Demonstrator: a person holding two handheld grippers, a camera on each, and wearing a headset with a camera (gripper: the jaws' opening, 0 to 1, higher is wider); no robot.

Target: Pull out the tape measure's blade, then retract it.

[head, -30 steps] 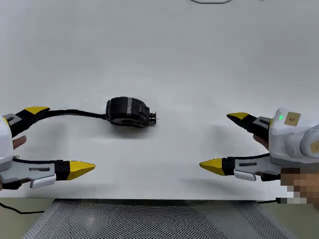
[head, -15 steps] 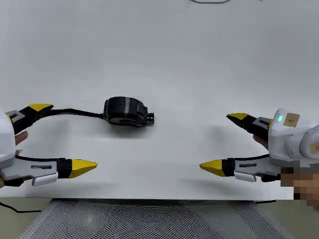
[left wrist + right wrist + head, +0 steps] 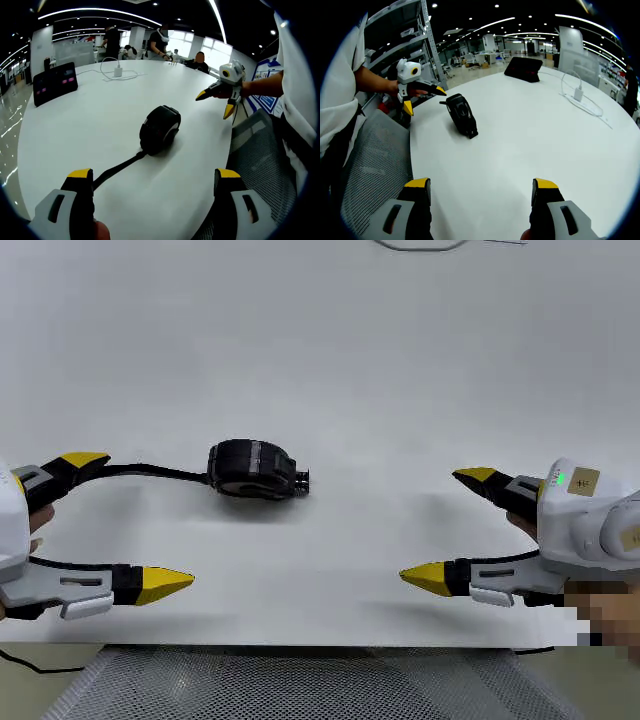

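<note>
The tape measure (image 3: 252,470) is laid on the table (image 3: 350,370) between the left gripper (image 3: 138,520) and the right gripper (image 3: 438,526), nearer the left. Both are held with jaws spread wide, and nothing is gripped.

Your tape measure (image 3: 250,469) lies left of centre in the head view, on the white surface (image 3: 400,370). It's a black, rounded case with a greyish band across its top. The blade is wound in, with just the short end hook (image 3: 303,478) poking out on the case's right. A black wrist strap (image 3: 150,470) trails from its left side towards the frame's left edge.
</note>
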